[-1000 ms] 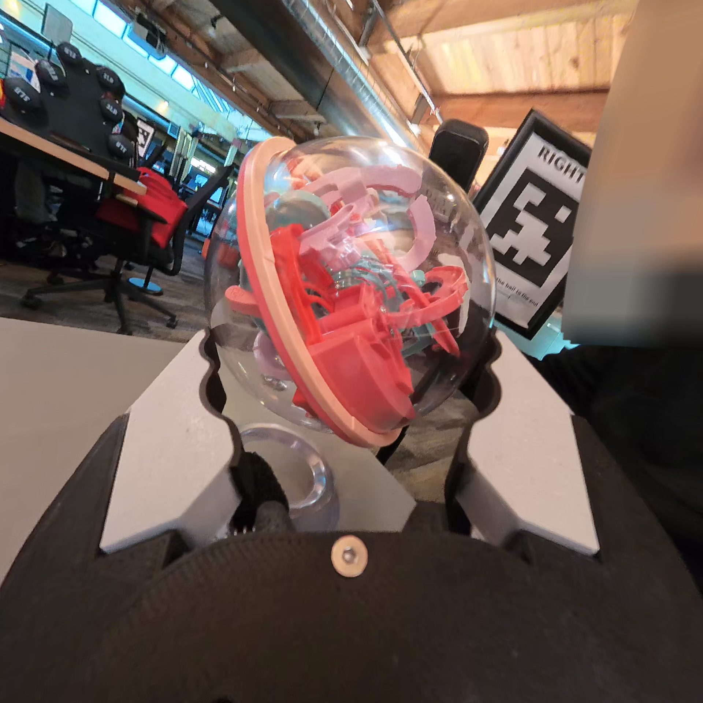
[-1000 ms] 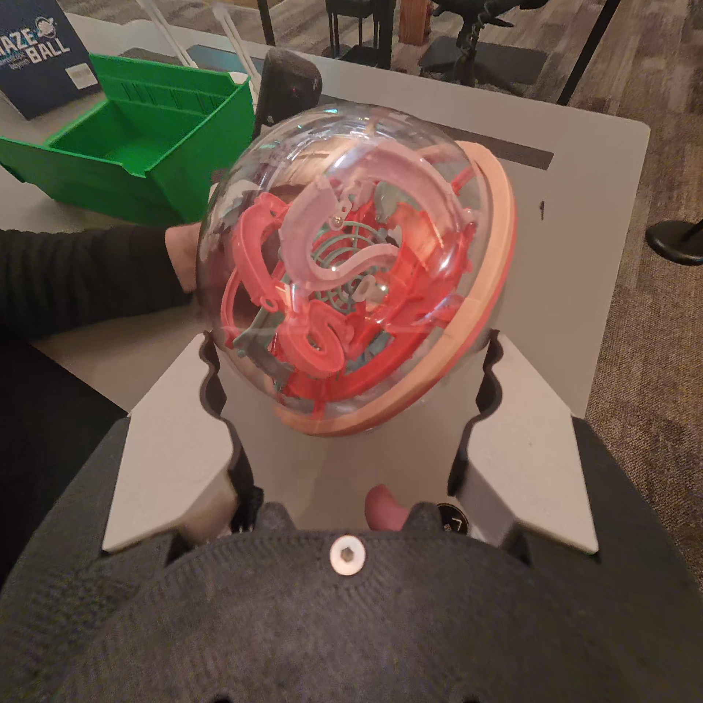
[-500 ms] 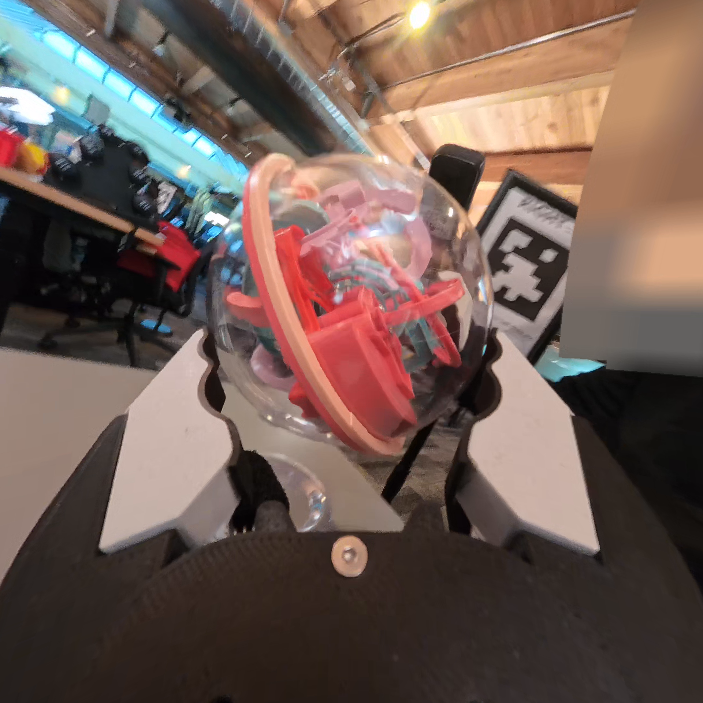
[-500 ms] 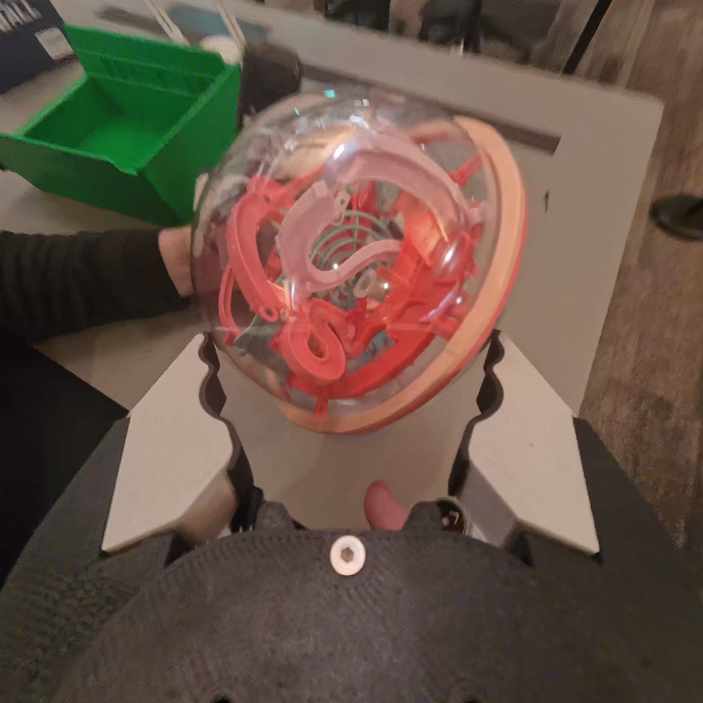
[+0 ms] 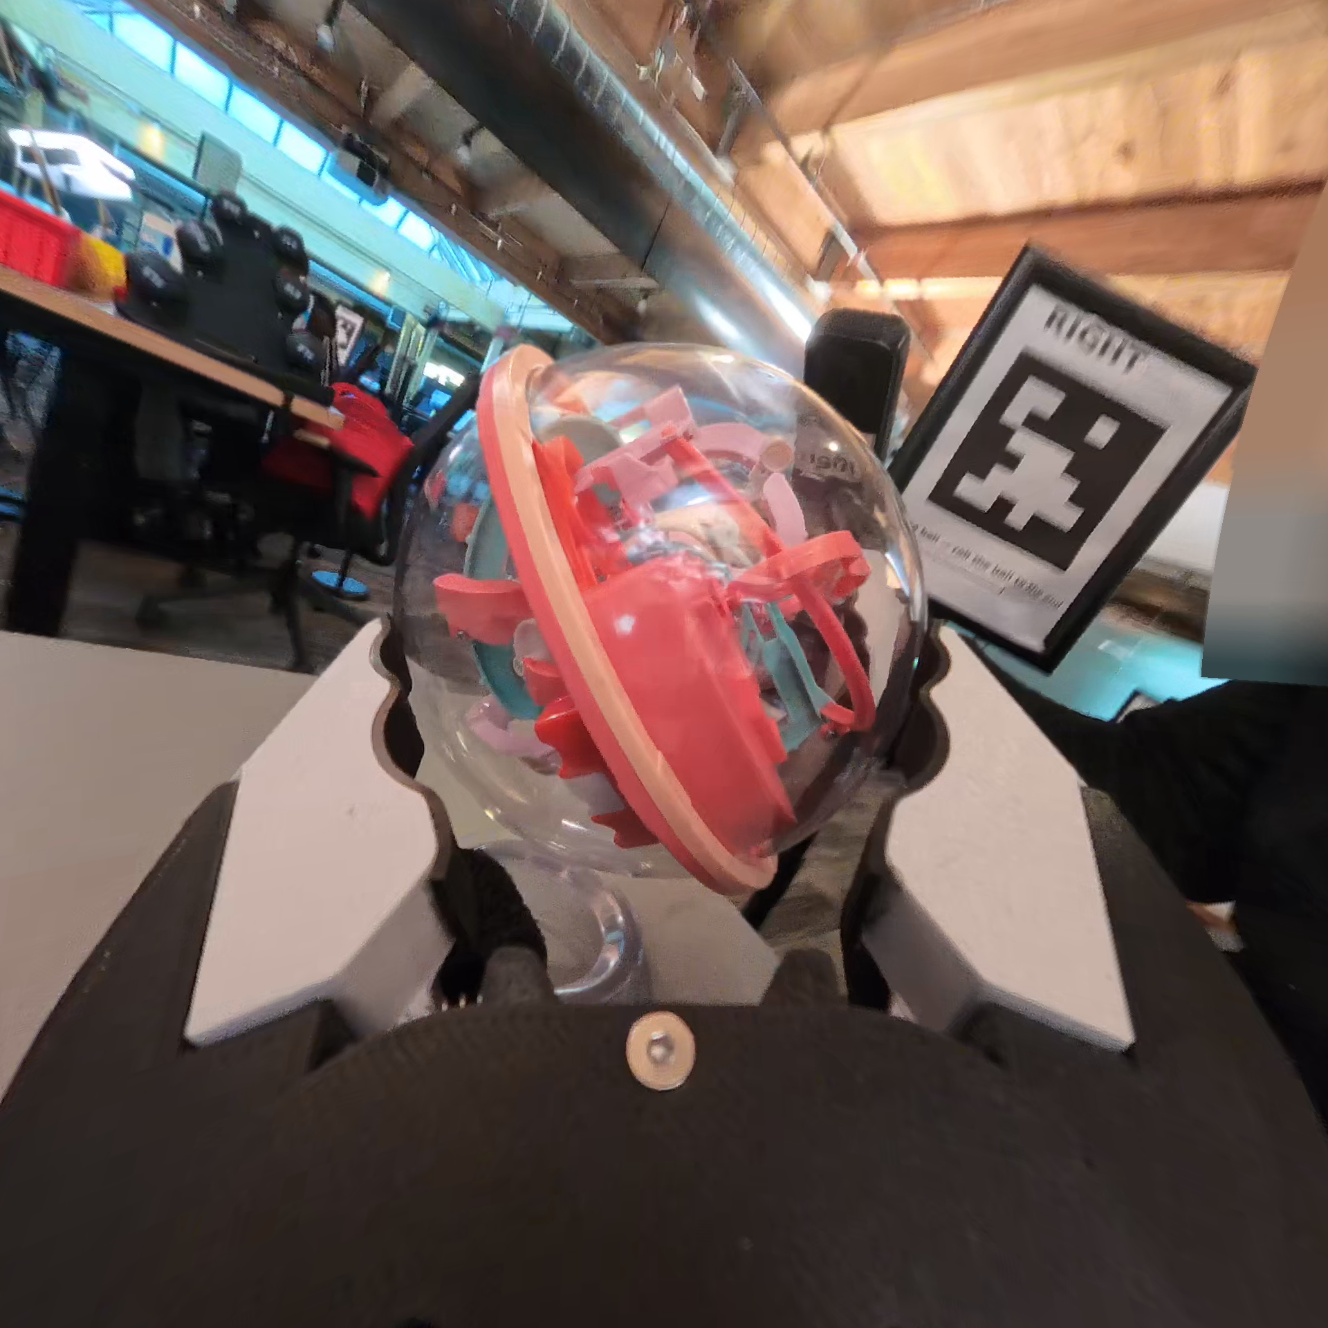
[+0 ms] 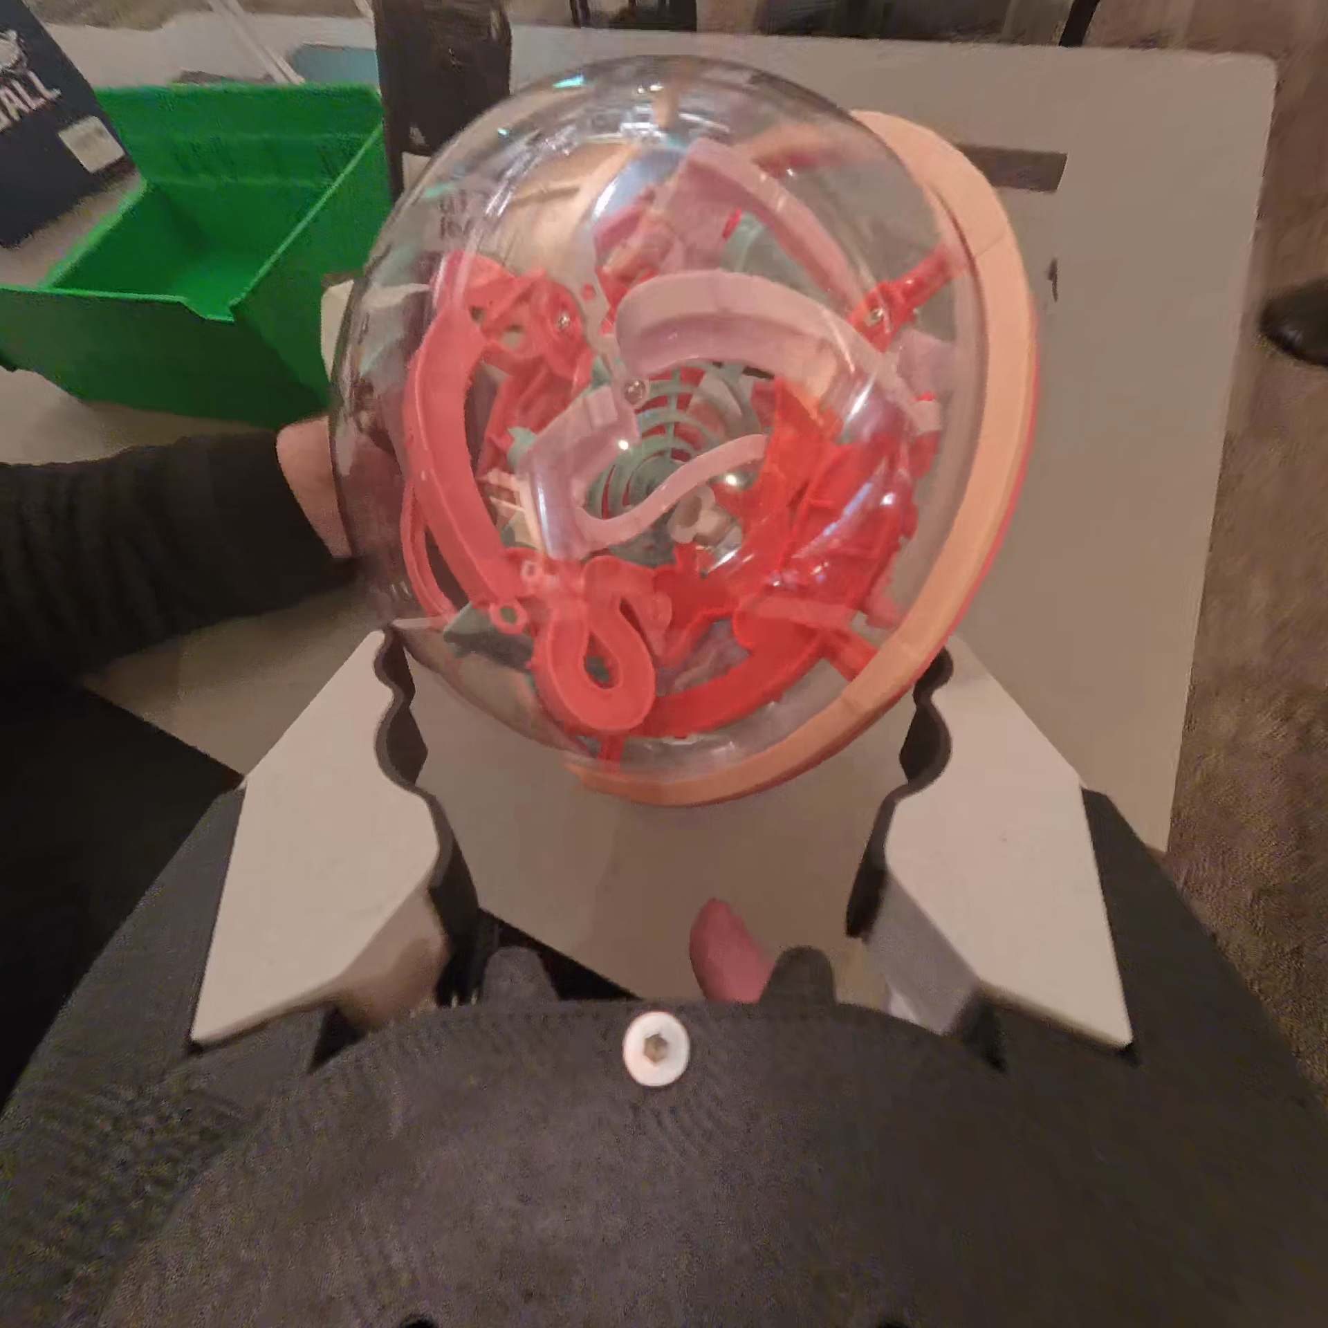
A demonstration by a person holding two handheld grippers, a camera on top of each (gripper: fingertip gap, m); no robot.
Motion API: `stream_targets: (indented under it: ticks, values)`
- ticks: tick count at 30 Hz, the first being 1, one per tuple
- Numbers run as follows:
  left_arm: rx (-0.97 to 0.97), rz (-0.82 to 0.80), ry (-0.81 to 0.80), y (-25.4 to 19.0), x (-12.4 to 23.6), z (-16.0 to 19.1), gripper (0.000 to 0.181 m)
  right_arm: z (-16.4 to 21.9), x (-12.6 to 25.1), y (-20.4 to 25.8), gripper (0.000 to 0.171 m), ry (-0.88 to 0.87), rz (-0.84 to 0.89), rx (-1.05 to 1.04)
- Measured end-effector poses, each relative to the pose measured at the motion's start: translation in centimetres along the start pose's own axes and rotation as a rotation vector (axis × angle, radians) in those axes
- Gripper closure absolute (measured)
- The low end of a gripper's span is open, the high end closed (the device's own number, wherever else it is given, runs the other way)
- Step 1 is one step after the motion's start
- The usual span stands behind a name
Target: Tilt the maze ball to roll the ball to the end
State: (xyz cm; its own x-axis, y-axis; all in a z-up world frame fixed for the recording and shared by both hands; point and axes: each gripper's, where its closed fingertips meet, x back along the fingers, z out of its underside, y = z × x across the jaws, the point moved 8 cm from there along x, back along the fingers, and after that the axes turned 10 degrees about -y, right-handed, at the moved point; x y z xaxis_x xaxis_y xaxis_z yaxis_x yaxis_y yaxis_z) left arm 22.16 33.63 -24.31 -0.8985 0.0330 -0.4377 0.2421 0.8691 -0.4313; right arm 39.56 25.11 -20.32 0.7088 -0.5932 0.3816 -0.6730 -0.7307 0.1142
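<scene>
The maze ball is a clear sphere with red, lilac and teal tracks inside and a peach ring around it. It is held in the air between both grippers. My left gripper is shut on its lower sides, with the ring tilted steeply from upper left to lower right. My right gripper is shut on the maze ball from the opposite side, with the ring on the right. I cannot pick out the small ball inside.
A clear ring stand sits on the grey table below the ball. A green bin and a dark blue box lie at the back left. A person's hand and dark sleeve are at the left. Carpet floor lies right of the table.
Both grippers have kept their hold and turned the ball together. The peach ring has swung more upright in the right wrist view, and the inner tracks have rotated.
</scene>
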Motion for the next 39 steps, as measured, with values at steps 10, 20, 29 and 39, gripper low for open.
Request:
stream_targets:
  ticks: [10,20,29,39]
  values:
    - [0.121,-0.039,0.038,1.2,-0.2,1.4,0.047,1.4,-0.3,-1.3,0.035,-0.008,-0.015,-0.128]
    - [0.179,-0.072,0.062,1.8,-0.6,1.9,0.047,2.3,-0.7,-1.9,0.035,0.005,-0.027,-0.223]
    - [0.07,0.023,0.01,0.2,-1.3,0.8,0.047,-0.2,0.6,-0.1,0.035,-0.02,0.021,-0.037]
    - [-0.088,0.131,-0.076,-6.1,-3.3,-3.4,0.047,-6.1,4.8,4.9,0.035,-0.082,0.08,0.161]
